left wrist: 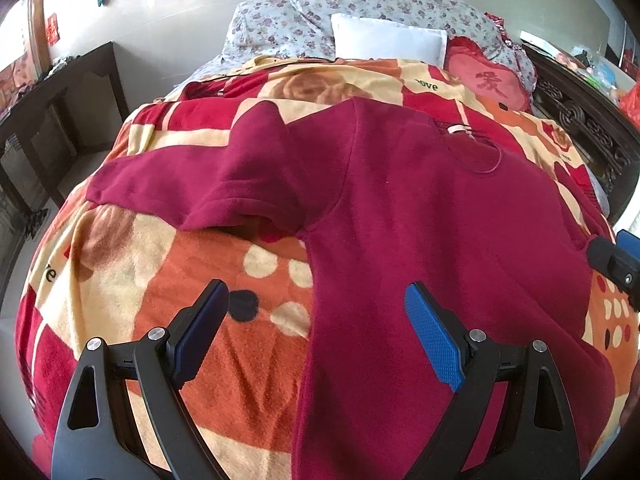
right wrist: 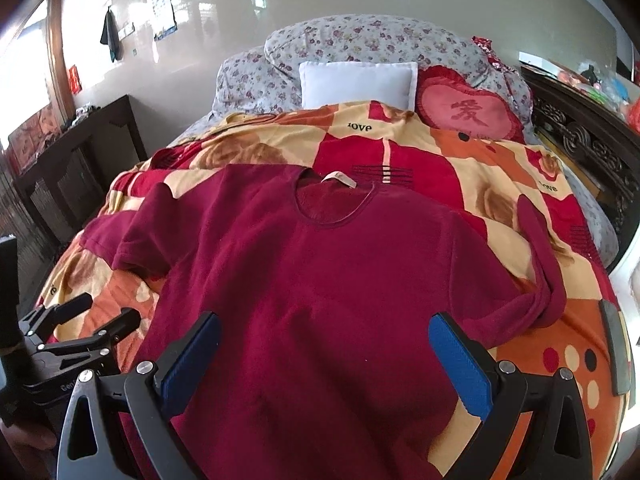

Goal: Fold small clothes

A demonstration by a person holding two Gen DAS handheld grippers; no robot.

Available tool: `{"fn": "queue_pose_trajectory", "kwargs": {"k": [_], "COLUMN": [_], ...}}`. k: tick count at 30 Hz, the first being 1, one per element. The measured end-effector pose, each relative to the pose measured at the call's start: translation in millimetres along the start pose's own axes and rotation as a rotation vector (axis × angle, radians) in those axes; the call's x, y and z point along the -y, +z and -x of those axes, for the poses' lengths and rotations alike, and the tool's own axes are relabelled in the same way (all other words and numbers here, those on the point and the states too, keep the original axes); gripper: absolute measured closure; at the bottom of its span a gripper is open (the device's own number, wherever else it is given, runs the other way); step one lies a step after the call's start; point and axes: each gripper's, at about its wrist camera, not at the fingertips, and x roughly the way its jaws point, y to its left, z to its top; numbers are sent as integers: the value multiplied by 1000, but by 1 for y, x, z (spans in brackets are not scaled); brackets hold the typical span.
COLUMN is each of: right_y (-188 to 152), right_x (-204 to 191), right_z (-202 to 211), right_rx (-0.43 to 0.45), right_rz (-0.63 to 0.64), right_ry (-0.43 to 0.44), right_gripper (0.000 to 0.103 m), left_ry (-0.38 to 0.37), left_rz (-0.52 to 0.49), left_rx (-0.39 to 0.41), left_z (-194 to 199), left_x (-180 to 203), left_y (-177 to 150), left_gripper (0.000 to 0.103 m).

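Observation:
A dark red long-sleeved top (left wrist: 420, 208) lies spread flat on the bed, neck hole towards the pillows; it also shows in the right wrist view (right wrist: 320, 264). Its left sleeve (left wrist: 160, 184) stretches out sideways, and its right sleeve (right wrist: 540, 256) is bent back on itself. My left gripper (left wrist: 316, 316) is open and empty, hovering over the top's left side seam near the hem. My right gripper (right wrist: 324, 352) is open and empty above the lower middle of the top. Each gripper shows at the edge of the other's view.
A patterned red, orange and cream blanket (left wrist: 200, 320) covers the bed. Floral pillows (right wrist: 360, 44), a white pillow (right wrist: 356, 80) and a heart cushion (right wrist: 464, 112) lie at the head. A dark wooden cabinet (right wrist: 80, 160) stands at the left, a carved dark bed frame (right wrist: 580, 152) at the right.

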Motion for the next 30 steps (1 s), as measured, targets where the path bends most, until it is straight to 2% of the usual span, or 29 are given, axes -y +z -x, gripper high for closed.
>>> {"fn": "queue_pose_trajectory", "kwargs": {"k": [30], "right_y": [2], "right_x": [-19], "right_z": [-30], "right_rx": [-41], "right_rz": [12], "right_ry": [14], "right_gripper": [1], "left_ry": [22], "left_rz": [34], "left_rx": [-20], "left_z": [-14], "left_x": [-19], "left_y": [2], "left_gripper": [13]}}
